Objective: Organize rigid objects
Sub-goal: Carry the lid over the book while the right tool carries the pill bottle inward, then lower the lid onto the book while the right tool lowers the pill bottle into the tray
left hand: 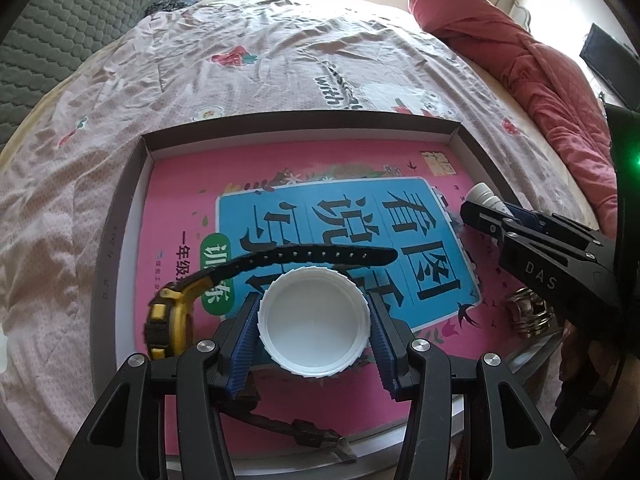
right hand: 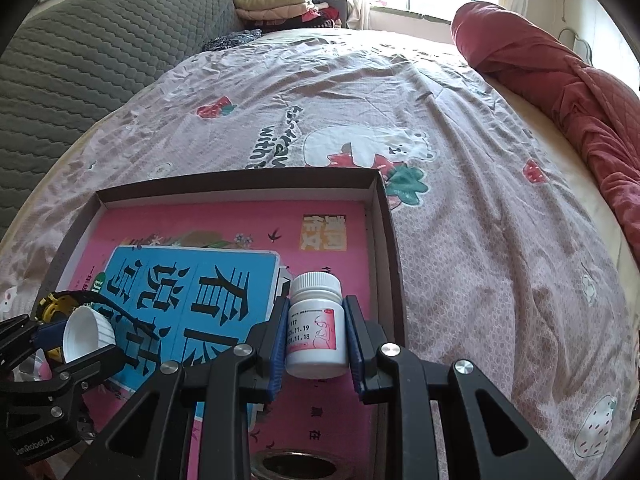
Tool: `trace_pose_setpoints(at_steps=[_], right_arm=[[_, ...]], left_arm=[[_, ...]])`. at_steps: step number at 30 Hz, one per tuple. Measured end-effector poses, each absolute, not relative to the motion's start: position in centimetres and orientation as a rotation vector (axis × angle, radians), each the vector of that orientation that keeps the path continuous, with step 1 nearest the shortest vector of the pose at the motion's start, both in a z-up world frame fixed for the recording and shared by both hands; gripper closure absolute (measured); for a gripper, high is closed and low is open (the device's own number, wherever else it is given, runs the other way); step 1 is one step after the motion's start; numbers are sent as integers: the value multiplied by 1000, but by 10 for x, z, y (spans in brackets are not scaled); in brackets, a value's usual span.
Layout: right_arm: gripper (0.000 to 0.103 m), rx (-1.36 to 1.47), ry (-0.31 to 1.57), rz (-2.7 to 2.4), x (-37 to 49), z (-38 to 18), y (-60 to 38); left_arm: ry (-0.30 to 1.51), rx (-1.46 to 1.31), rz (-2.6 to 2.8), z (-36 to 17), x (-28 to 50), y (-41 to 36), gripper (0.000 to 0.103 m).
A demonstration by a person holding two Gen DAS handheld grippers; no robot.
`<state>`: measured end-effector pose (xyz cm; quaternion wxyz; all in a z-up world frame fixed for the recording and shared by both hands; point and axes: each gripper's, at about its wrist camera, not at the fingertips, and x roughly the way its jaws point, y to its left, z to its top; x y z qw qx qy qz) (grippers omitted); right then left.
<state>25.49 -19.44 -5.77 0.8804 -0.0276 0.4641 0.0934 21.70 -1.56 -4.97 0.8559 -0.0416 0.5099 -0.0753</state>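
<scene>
Rigid odds and ends are what I am sorting: my left gripper (left hand: 314, 322) is clamping a white ribbed cap (left hand: 314, 322) by its sides between the blue pads, hollow side facing the camera, while my right gripper (right hand: 316, 338) is squeezing a small white pill bottle (right hand: 317, 326) with a pink-and-white label, upright, its screw lid on top. I am holding both above a shallow brown box lid (left hand: 120, 216) that is sitting on the bed (left hand: 280, 60). A pink book with a blue title panel (left hand: 340, 240) is filling nearly the whole floor of that lid. A yellow-and-black watch (left hand: 170, 316) is lying on the book just beside the cap, its strap arching behind it. A metal ring-shaped piece (left hand: 528, 316) is resting near the lid's right edge. Beyond the low walls, wrinkled floral sheet is spreading wide, with a red quilt (left hand: 520, 72) bunched along the right side and a grey quilted headboard (right hand: 80, 60) on the left.
</scene>
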Motion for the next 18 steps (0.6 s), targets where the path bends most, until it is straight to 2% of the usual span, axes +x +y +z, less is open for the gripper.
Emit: trace_pose_setpoints(at_steps=[18], right_arm=[[76,-91,952,171,250,-54,-197]], left_arm=[[1060,-66,-150,-51,213,-23,50]])
